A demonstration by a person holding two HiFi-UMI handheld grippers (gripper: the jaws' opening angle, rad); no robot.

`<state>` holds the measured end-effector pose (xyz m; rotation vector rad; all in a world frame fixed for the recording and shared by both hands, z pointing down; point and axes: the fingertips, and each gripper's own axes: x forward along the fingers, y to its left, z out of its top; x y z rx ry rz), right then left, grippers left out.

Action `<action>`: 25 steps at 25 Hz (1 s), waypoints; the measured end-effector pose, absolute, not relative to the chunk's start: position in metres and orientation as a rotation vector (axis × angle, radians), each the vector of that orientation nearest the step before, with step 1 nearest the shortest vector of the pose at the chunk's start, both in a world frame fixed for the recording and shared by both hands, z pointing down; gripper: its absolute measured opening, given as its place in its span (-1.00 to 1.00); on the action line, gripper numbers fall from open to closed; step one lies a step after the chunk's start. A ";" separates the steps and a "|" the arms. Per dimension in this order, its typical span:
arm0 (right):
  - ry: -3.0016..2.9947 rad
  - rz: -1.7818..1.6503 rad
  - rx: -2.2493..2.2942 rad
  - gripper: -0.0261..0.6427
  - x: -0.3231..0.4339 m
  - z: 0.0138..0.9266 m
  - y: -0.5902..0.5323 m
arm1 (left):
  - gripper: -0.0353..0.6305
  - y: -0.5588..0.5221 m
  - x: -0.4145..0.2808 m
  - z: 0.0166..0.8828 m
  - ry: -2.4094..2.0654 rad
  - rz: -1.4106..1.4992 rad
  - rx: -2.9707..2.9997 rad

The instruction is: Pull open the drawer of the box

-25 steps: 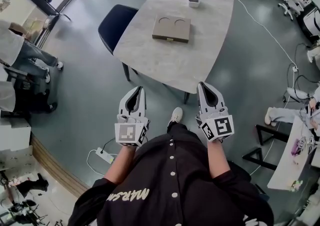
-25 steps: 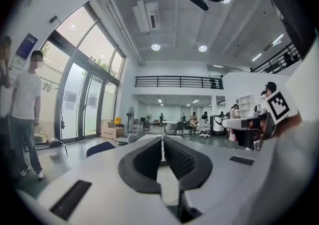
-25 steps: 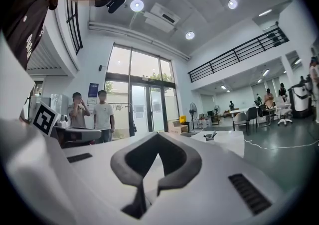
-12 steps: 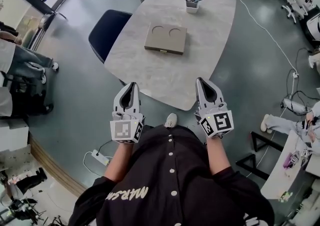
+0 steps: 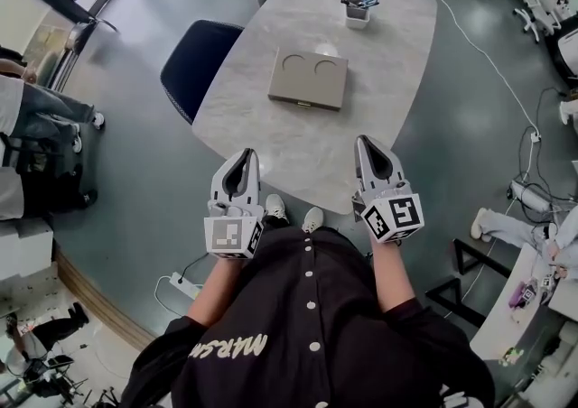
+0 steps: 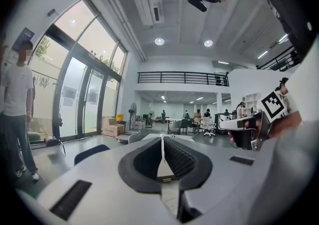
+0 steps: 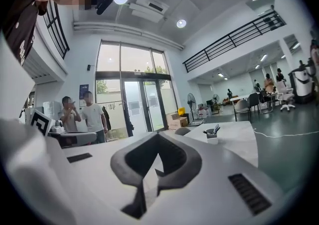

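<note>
The table [image 5: 298, 149] stretches ahead of both grippers, its near edge under their tips. The chair [image 5: 194, 68] stands ahead and to the left of the left gripper [image 5: 245, 155]. The box [image 5: 308, 78] lies flat on the table well ahead, between the lines of the left gripper and the right gripper [image 5: 366, 141]. Its drawer front faces them and sits flush, not pulled out. The cup [image 5: 358, 11] stands beyond the box, straight ahead of the right gripper. Both grippers hover apart from the box, their jaws pressed together with nothing between them.
</note>
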<state>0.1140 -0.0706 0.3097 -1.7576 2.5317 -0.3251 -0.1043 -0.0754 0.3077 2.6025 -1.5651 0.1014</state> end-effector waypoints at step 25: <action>1.919 -1.574 -1.505 -0.85 0.065 0.582 -0.216 | -0.82 -0.140 -0.109 0.409 -1.330 0.218 2.457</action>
